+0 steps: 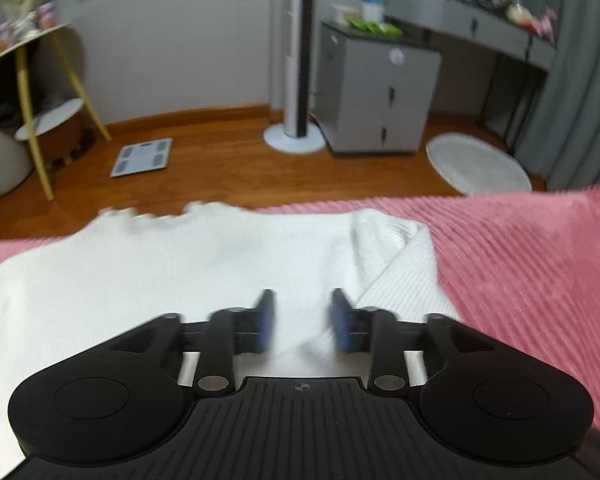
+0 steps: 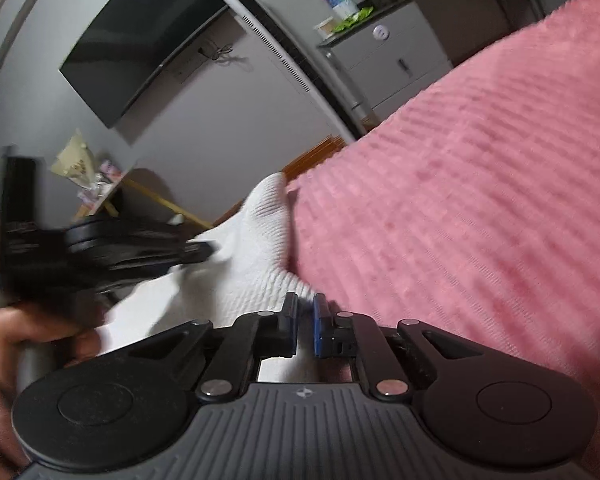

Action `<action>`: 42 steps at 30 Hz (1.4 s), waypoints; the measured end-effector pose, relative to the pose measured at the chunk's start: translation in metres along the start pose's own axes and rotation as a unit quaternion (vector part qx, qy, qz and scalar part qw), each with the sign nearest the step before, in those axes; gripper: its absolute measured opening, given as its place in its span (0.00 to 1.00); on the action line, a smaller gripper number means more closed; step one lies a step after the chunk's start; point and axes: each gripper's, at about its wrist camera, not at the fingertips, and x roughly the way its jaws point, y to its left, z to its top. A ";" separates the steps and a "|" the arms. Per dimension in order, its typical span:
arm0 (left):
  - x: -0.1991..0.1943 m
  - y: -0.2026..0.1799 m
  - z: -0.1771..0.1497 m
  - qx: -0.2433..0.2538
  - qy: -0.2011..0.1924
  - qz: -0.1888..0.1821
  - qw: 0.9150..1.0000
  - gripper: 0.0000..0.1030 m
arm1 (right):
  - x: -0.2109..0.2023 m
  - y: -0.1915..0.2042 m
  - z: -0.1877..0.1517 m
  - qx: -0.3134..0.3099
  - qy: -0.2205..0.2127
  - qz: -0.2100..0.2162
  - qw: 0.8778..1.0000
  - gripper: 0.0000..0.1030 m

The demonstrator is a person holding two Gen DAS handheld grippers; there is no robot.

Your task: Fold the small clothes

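A white ribbed knit garment (image 1: 172,268) lies spread on a pink ribbed blanket (image 1: 520,264), with one part folded over at its right side (image 1: 396,248). My left gripper (image 1: 302,304) hovers over the garment's near middle, open, with nothing pinched between its blue pads. In the right wrist view the right gripper (image 2: 305,304) is shut on the garment's (image 2: 256,248) near edge, where it meets the blanket (image 2: 460,200). The left gripper (image 2: 206,250) also shows there at the left, above the cloth, held by a hand (image 2: 16,336).
Beyond the bed edge is a wooden floor (image 1: 228,160) with a bathroom scale (image 1: 142,157), a tower fan (image 1: 296,80), a grey cabinet (image 1: 376,96), a round rug (image 1: 478,164) and a yellow-legged side table (image 1: 32,80). A television (image 2: 140,48) hangs on the wall.
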 end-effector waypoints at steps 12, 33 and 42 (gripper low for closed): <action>-0.139 0.170 -0.125 -0.218 -0.003 0.154 0.964 0.72 | -0.016 0.015 0.001 -0.035 -0.016 0.052 0.998 0.04; -0.102 0.169 -0.121 -0.231 0.001 0.179 0.956 0.33 | -0.006 0.036 -0.018 -0.060 0.029 0.074 0.995 0.18; -0.122 0.195 -0.130 -0.268 -0.027 0.201 0.942 0.61 | -0.011 0.042 -0.021 -0.099 0.021 0.048 0.994 0.11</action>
